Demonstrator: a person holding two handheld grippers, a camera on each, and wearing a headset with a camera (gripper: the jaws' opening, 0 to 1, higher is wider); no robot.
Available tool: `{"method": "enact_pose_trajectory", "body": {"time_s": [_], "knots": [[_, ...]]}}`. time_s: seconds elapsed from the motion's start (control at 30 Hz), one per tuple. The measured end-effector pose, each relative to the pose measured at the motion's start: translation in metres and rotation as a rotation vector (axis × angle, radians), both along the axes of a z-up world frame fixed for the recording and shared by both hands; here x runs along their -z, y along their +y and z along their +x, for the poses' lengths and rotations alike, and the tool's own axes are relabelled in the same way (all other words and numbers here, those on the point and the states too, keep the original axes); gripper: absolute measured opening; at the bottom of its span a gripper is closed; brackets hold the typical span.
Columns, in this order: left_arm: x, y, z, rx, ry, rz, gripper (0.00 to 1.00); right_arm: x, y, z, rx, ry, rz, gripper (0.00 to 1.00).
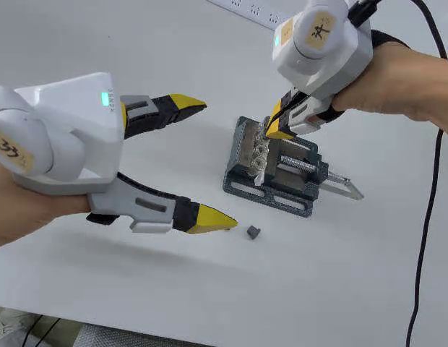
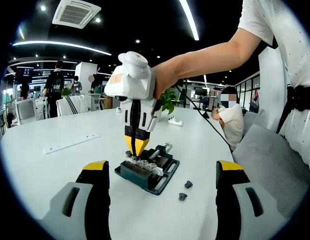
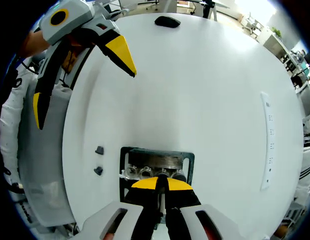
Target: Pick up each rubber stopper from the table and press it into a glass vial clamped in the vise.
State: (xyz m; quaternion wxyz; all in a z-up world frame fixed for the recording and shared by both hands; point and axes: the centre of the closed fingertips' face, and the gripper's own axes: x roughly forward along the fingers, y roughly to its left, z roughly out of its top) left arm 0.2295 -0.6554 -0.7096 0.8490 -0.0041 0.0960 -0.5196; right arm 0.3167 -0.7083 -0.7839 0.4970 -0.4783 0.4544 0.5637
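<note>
White and broad, the round bench [image 1: 137, 289] stands in an open office under strip lights. On it a dark grey metal vise [image 1: 271, 196] clamps a row of small clear glass vials [image 1: 260, 155].

The right tool [image 1: 276, 129] points down with its yellow tips brought together on top of one vial. The tips hide whether a stopper is nipped between them, so I cannot tell. The left tool [image 1: 217, 163] hangs spread wide and holds nothing, its lower tip just beside a small dark grey rubber stopper [image 1: 253, 232]. In the left gripper view a second dark grey rubber stopper [image 2: 188, 184] lies near the first. Both are loose on the bench, close to the vise.

Each stopper is probably very light, soft and grippy, and likely to tip or skid if nudged. The best hold is across its wider head, squeezed gently, with the narrower plug end facing down. The vials look thin and breakable, so the push should go straight down with no sideways lean.
</note>
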Motion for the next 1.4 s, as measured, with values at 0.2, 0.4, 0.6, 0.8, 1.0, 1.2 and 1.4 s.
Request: {"method": "enact_pose_trajectory", "body": {"time_s": [0.2,0.4,0.6,0.8,1.0,1.2,1.4], "knots": [[-0.0016,0.0014,0.0014,-0.006,-0.004,-0.002,0.87,0.0005,0.0006,0.0005,-0.004,0.008,-0.023,0.0],[-0.0021,0.0017,0.0016,-0.007,-0.004,-0.003,0.86,0.0017,-0.0004,0.0013,0.0,-0.001,-0.02,0.0],[-0.003,-0.0012,0.0013,-0.002,-0.006,-0.001,0.86,0.0024,-0.0012,0.0025,-0.001,0.011,-0.019,0.0],[-0.0052,-0.0012,0.0005,-0.002,-0.01,0.005,0.86,0.0015,-0.001,0.0018,0.001,0.0,-0.022,0.0],[-0.0051,0.0013,-0.002,0.001,-0.01,0.021,0.87,0.0017,0.0007,0.0002,-0.001,-0.024,0.007,0.0],[-0.0069,0.0026,-0.0034,-0.003,-0.013,0.032,0.86,0.0005,-0.0019,0.003,0.052,-0.014,0.058,0.0],[-0.01,0.0034,-0.0035,-0.007,-0.016,0.038,0.86,-0.0019,-0.0033,-0.0007,0.088,-0.018,0.098,0.0]]}}
